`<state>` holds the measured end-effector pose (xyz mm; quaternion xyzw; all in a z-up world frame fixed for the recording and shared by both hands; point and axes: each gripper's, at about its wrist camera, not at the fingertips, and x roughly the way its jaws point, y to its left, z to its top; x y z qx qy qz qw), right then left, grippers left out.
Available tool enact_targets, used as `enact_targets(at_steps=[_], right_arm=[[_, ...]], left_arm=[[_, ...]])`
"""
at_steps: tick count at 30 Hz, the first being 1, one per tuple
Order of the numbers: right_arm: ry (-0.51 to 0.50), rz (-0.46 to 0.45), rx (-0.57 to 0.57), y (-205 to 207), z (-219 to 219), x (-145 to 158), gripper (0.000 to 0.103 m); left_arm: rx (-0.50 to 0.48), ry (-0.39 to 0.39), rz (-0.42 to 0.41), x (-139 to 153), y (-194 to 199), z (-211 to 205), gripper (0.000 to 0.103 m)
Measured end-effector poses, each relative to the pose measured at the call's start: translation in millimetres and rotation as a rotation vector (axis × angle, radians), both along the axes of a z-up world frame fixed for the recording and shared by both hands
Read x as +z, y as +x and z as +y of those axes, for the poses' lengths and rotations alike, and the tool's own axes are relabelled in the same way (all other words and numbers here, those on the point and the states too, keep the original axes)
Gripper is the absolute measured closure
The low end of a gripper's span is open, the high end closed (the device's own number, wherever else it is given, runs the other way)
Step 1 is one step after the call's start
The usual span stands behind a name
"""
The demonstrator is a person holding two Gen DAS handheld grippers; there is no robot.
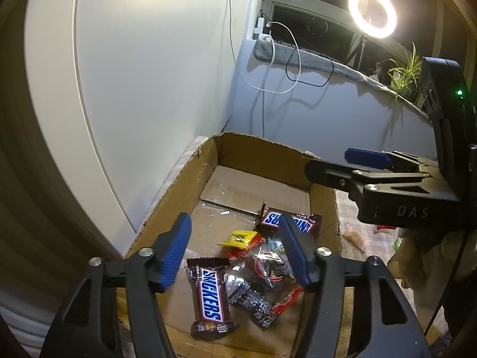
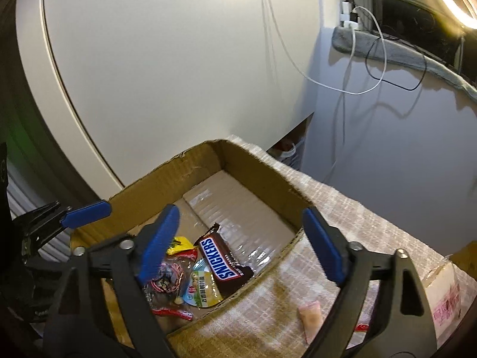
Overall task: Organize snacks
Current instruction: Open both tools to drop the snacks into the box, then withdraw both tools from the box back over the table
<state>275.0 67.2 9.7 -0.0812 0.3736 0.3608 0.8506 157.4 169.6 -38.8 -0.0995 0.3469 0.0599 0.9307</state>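
- Underneath everything, a pale woven cloth (image 2: 351, 208) covers the surface, and an open cardboard box (image 1: 208, 161) sits on it close to a white wall, with a window ledge, dangling cables and a glowing ring light (image 1: 372, 12) beyond.
- Inside the box lie the snacks: one Snickers bar (image 1: 210, 295) near the front, a second Snickers bar (image 1: 269, 219) further back, a yellow packet (image 1: 240, 236), and clear and dark wrappers with red edges in between.
- The left claw (image 1: 235, 256) hangs over the box with its blue pads spread and nothing between them; the front bar and the wrappers lie just below the gap.
- The right claw (image 2: 247, 247) is spread wide too, holding nothing, straddling the box's near right wall, with a green-and-blue packet (image 2: 202, 291) below it.
- A small pinkish packet (image 2: 311, 317) lies on the cloth outside the box.
- Print on the smaller wrappers is too fine to read, and a box at the right edge (image 2: 447, 292) is cut off.
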Motion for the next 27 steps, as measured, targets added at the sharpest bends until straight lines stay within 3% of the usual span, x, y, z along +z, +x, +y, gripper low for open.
enact_targets(at_steps=[15, 27], right_arm=[[-0.005, -0.024, -0.024, -7.6, -18.9, 15.0, 0.01], [0.003, -0.04, -0.062, -24.7, -75.6, 34.3, 0.01]], left_arm=[[-0.007, 0.006, -0.016, 8.1, -6.8, -8.2, 0.042], [-0.061, 0.004, -0.042, 20.0, -13.1, -37.0, 0.042]])
